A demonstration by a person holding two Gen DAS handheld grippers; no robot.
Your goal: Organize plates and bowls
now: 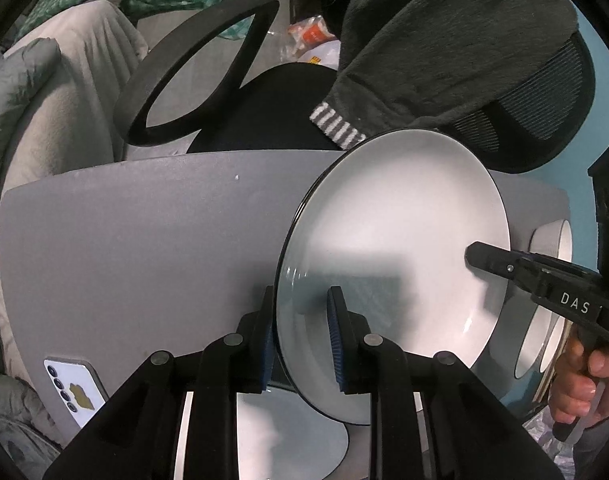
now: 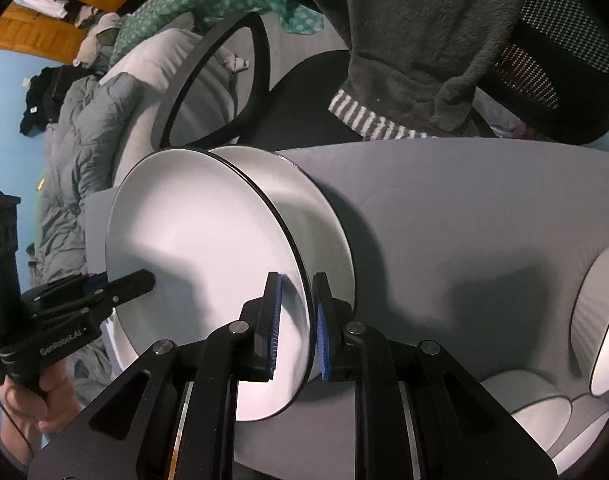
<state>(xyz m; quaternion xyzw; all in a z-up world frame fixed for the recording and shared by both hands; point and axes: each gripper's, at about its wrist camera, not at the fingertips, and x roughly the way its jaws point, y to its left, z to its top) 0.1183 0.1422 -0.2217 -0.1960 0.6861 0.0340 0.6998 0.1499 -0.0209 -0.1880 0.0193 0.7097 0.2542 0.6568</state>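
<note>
A white plate with a thin black rim hangs tilted on edge above the grey table, gripped from two sides. My left gripper is shut on its near rim, blue pads either side. On the opposite rim, my right gripper is shut, one finger on the plate's face. Each gripper shows in the other's view: the right gripper at the right, the left gripper at the left. A second white plate lies just beneath the held one.
White bowls are grouped at the table's right end. A phone lies at the near left corner. A black office chair with a dark fleece draped on it stands behind the table, bedding further left.
</note>
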